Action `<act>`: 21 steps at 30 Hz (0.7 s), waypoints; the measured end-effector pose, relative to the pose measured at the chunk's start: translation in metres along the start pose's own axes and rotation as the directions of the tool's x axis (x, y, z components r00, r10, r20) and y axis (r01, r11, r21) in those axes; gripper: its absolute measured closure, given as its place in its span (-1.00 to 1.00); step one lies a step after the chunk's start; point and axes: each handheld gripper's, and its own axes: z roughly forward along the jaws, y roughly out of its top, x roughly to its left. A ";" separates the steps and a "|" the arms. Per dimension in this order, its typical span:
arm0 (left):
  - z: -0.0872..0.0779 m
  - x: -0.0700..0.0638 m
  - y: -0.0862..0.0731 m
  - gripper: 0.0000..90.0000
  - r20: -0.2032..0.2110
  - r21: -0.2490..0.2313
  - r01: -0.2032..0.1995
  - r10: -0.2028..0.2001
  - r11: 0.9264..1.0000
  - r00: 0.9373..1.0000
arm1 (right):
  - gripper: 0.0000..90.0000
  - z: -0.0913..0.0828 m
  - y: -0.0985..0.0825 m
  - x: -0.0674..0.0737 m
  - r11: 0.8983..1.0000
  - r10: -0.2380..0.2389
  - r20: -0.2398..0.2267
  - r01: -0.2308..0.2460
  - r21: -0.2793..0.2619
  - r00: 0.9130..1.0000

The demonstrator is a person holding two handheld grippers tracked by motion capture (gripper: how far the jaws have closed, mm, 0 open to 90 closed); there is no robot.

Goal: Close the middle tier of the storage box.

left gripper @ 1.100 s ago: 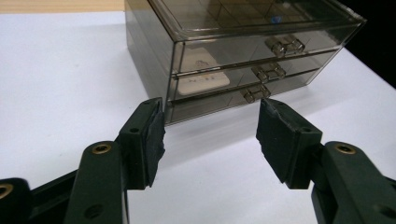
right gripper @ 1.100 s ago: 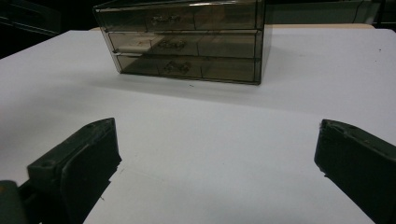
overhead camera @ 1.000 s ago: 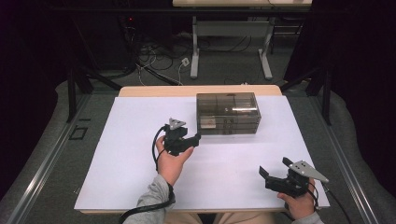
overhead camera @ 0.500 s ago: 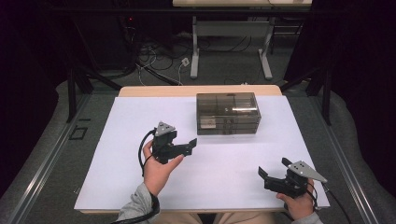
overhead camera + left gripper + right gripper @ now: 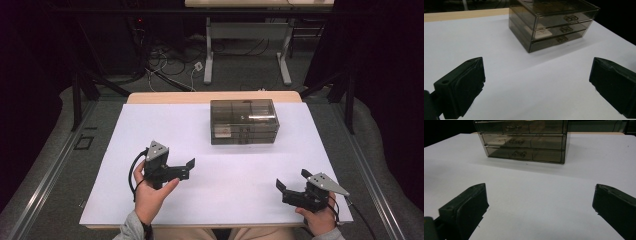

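Note:
A smoky see-through box with three drawers [image 5: 244, 121] stands at the back middle of the white table [image 5: 150, 130], all drawers pushed in. Something pale lies in its middle drawer [image 5: 543, 33]. My left gripper [image 5: 187, 169] hovers to the front left of the box, well apart from it. Its jaws have just been opening and now stand wide with nothing between them [image 5: 537, 85]. My right gripper [image 5: 292, 180] rests near the front right edge, open and holding nothing [image 5: 539, 210]. It faces the drawer box [image 5: 524, 142] from a distance.
A strip of wooden tabletop [image 5: 210, 97] shows behind the white sheet. Beyond the table lie floor cables [image 5: 170, 55] and the white legs of another desk [image 5: 209, 55]. Bare white surface spreads between the grippers and the box.
The left gripper drew back from the drawer box toward the front left, and its jaws spread wider. The right gripper stayed put.

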 end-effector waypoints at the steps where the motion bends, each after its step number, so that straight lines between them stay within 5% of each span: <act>1: -0.003 0.001 -0.002 -0.98 -0.009 -0.004 -0.006 0.006 1.000 1.000 | -1.00 0.000 0.000 0.000 1.000 -0.003 0.002 0.003 -0.002 1.000; 6: -0.016 0.009 -0.015 -0.98 -0.030 -0.012 -0.018 0.018 1.000 0.999 | -1.00 0.000 0.000 0.001 1.000 -0.006 -0.001 0.006 0.006 1.000; 21: -0.031 0.043 -0.059 -0.98 -0.077 -0.026 0.083 -0.085 0.996 0.993 | -1.00 0.002 -0.001 0.002 1.000 -0.009 0.005 0.009 0.003 1.000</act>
